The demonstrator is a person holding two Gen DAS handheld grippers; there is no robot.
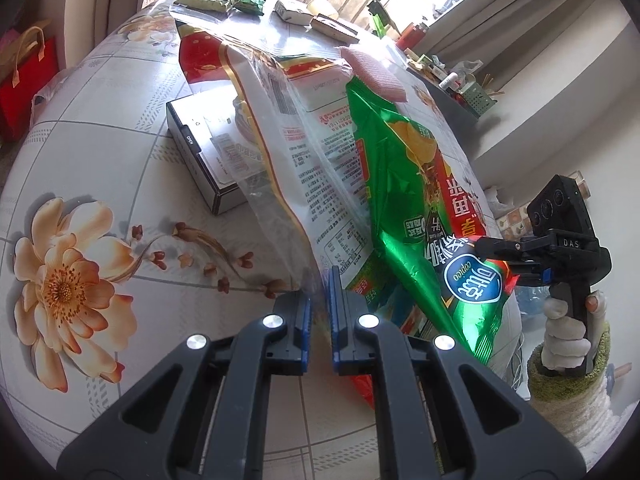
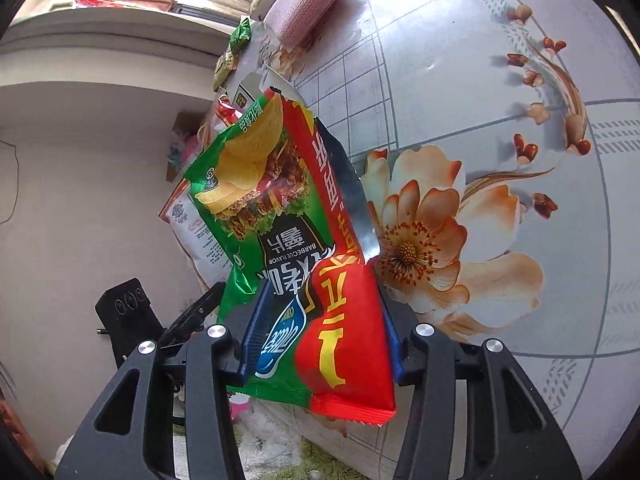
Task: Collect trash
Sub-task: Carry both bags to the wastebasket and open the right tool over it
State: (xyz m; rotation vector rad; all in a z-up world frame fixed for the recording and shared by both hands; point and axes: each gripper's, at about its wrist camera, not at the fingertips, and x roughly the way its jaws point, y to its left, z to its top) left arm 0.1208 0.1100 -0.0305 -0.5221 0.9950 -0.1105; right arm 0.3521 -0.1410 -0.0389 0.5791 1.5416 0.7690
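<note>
My left gripper [image 1: 319,312] is shut on the edge of a large clear-and-white printed plastic bag [image 1: 280,128] with red and gold print, held up over the floral table [image 1: 80,160]. My right gripper [image 2: 320,332] is shut on a green and red chip bag [image 2: 280,200], held at the table's edge. That chip bag also shows in the left wrist view [image 1: 400,184], beside the plastic bag, with the right gripper [image 1: 496,256] pinching its lower corner. The plastic bag shows behind the chip bag in the right wrist view [image 2: 196,236].
A black-and-white box [image 1: 208,156] lies on the table under the plastic bag. A pink sponge [image 1: 376,72], a green wrapper [image 1: 250,2] and small cartons [image 1: 292,12] lie at the far end. A red gift bag [image 1: 24,76] stands on the floor at left.
</note>
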